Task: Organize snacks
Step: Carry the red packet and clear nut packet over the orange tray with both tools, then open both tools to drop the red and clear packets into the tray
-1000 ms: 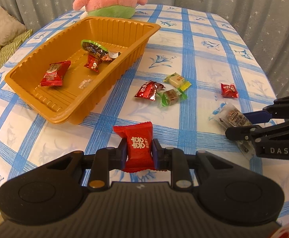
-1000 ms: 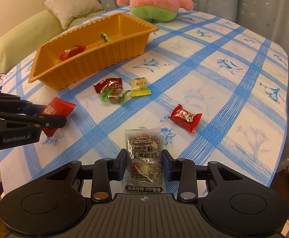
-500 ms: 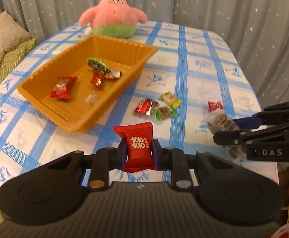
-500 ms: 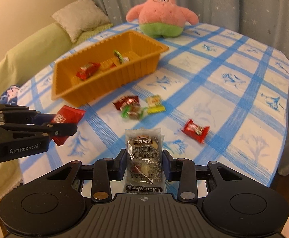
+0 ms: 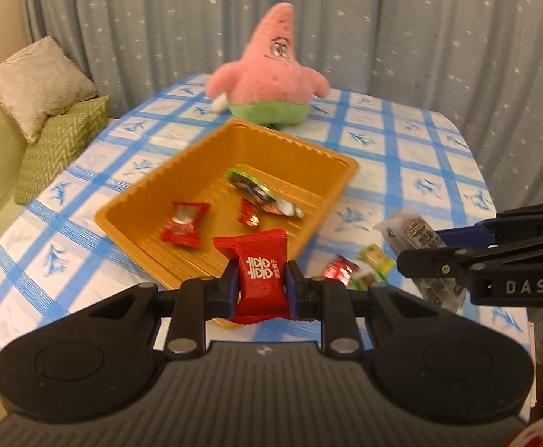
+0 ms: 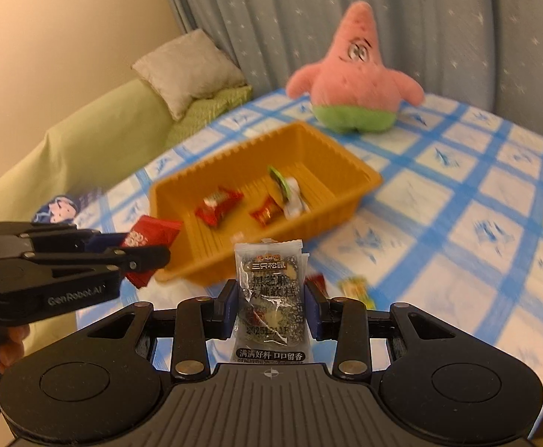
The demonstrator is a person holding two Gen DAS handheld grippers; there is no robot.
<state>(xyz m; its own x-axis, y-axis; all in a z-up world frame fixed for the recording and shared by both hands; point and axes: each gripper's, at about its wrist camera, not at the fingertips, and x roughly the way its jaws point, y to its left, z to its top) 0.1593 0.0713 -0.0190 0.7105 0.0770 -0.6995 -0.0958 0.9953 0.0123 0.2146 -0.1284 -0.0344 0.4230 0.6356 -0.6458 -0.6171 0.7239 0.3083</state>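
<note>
My left gripper (image 5: 260, 283) is shut on a red candy packet (image 5: 258, 272), held in the air in front of the orange tray's (image 5: 320, 160) near corner. My right gripper (image 6: 269, 298) is shut on a clear packet of dark sesame snack (image 6: 269, 287), also lifted off the table. Each gripper shows in the other's view: the right one (image 5: 405, 264) with its clear packet (image 5: 413, 231), the left one (image 6: 152, 249) with its red packet (image 6: 148, 232). Inside the tray (image 6: 361, 171) lie two red candies (image 5: 184, 223) (image 5: 249, 216) and a green-edged wrapper (image 5: 251, 186).
A pink starfish plush (image 5: 271, 78) stands behind the tray on the blue-checked tablecloth (image 5: 420, 149). A red, a brown and a yellow-green candy (image 5: 374, 259) lie on the cloth right of the tray. A green sofa with cushions (image 5: 37, 85) is to the left; curtains hang behind.
Both grippers have risen with their packets and tilted up, so the tray sits lower and nearer in view and the plush and curtains show fully. Both grips are unchanged.
</note>
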